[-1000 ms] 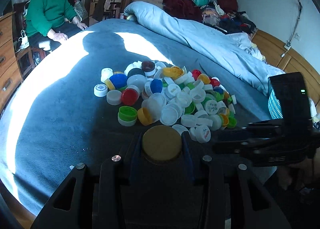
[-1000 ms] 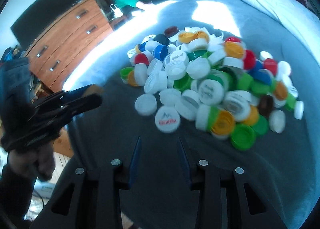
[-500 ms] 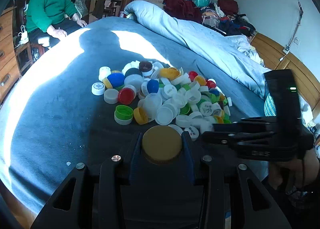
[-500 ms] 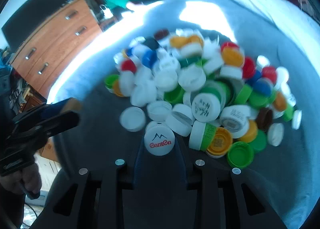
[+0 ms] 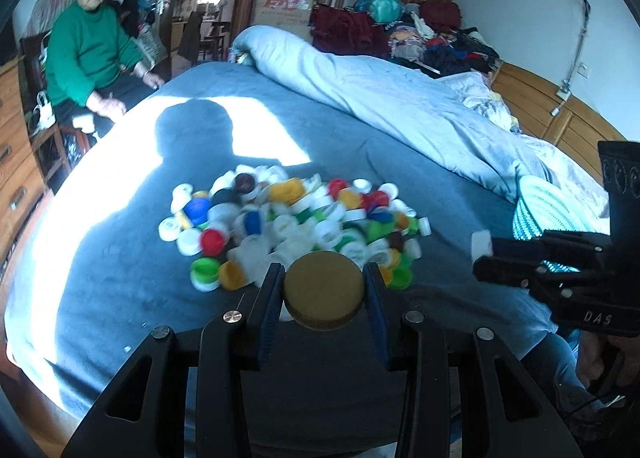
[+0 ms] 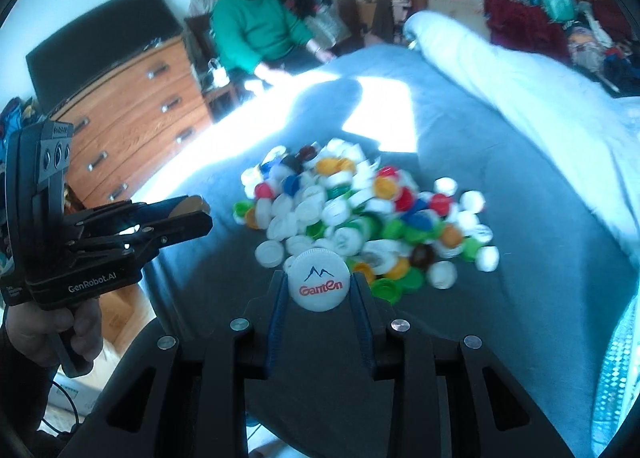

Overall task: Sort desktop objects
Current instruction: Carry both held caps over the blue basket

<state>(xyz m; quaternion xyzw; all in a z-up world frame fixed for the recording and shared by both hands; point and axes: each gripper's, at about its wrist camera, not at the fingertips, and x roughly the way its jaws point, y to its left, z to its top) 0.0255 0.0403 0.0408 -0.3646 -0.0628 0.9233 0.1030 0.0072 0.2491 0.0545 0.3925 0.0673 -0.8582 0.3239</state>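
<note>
A heap of plastic bottle caps (image 5: 296, 225), white, green, yellow, red, blue and brown, lies on a blue-grey bedspread (image 5: 120, 266) partly lit by sun, the landmark for everything here. On the near side of the heap, the left gripper (image 5: 323, 296) is clamped on a round, flat gold cap (image 5: 324, 290) with a ribbed edge, held clear of the bedspread. To the heap's right, the right gripper (image 6: 320, 286) is clamped on a white cap (image 6: 319, 285) printed with a blue mountain mark and red "Ganten" lettering. A rolled pale-blue duvet (image 5: 380, 97) lies beyond the heap. A person in a green sweater (image 5: 88, 53) sits at the bed's far left edge, beside a wooden chest of drawers (image 6: 136, 113).
</note>
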